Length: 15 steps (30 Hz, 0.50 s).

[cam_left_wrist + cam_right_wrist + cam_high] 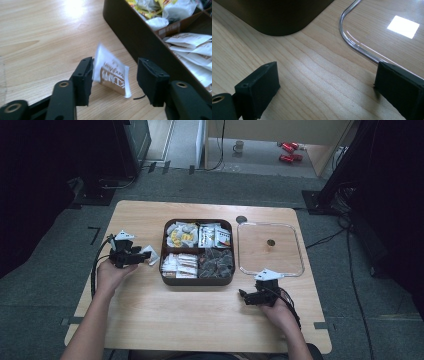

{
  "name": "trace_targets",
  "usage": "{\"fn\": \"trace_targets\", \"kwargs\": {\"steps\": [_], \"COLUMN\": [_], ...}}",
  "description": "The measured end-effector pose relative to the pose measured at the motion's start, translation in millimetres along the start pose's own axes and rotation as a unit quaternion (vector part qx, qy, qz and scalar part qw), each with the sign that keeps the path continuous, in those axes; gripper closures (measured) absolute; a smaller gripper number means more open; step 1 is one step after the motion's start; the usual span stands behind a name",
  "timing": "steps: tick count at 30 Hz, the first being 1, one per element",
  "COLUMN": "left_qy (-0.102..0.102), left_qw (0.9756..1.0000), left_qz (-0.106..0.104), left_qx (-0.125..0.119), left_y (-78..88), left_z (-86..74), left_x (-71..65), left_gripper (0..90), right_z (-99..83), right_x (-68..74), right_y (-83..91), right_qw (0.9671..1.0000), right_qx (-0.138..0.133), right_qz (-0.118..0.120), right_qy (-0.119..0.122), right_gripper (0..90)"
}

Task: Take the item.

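Observation:
A small white and brown sachet (111,75) stands tilted between the jaws of my left gripper (118,76), leaning against the left jaw, with a gap to the right jaw. The pads do not press on it, so this gripper is open. In the high view the sachet (150,254) and left gripper (143,258) are just left of the dark brown divided box (197,281). My right gripper (244,296) rests low over the table in front of the box's right corner. Its jaws (327,83) stand wide open with bare wood between them.
The box's compartments hold several sachets and packets (180,264). A clear plastic lid (300,251) lies flat to the right of the box; its rounded corner (352,41) lies close to the right jaw. The box wall (135,32) rises just right of the left gripper.

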<state>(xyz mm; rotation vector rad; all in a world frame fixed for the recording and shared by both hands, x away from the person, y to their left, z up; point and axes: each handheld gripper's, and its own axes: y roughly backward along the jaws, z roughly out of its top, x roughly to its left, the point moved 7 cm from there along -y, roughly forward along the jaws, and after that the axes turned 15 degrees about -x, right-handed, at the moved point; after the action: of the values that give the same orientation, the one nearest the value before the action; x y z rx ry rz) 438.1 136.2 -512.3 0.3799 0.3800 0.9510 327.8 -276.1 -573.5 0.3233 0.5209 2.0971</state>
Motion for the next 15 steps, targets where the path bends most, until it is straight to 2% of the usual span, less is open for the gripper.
{"fn": "trace_targets", "kwargs": {"steps": [2, 6, 15], "left_qy": [0.001, -0.012, -0.015], "left_qw": [1.0, 0.9999, 0.9999], "left_qz": [-0.003, -0.005, 0.005], "left_qx": [-0.003, 0.001, -0.003], "left_y": [3.5, 11.0, 25.0], "left_z": [2.2, 3.8, -6.4], "left_x": [-1.1, -3.4, -3.2], "left_gripper": [42.7, 40.3, 40.0], "right_z": [0.0, -0.1, 0.0], "right_x": [0.0, 0.1, 0.1], "right_y": [0.0, 0.1, 0.1], "right_qw": [1.0, 1.0, 1.0], "right_qx": [0.0, 0.0, 0.0], "right_qz": [0.0, -0.001, -0.001], "right_qy": [0.0, 0.0, 0.0], "right_gripper": [5.5, 5.5, 5.5]}}
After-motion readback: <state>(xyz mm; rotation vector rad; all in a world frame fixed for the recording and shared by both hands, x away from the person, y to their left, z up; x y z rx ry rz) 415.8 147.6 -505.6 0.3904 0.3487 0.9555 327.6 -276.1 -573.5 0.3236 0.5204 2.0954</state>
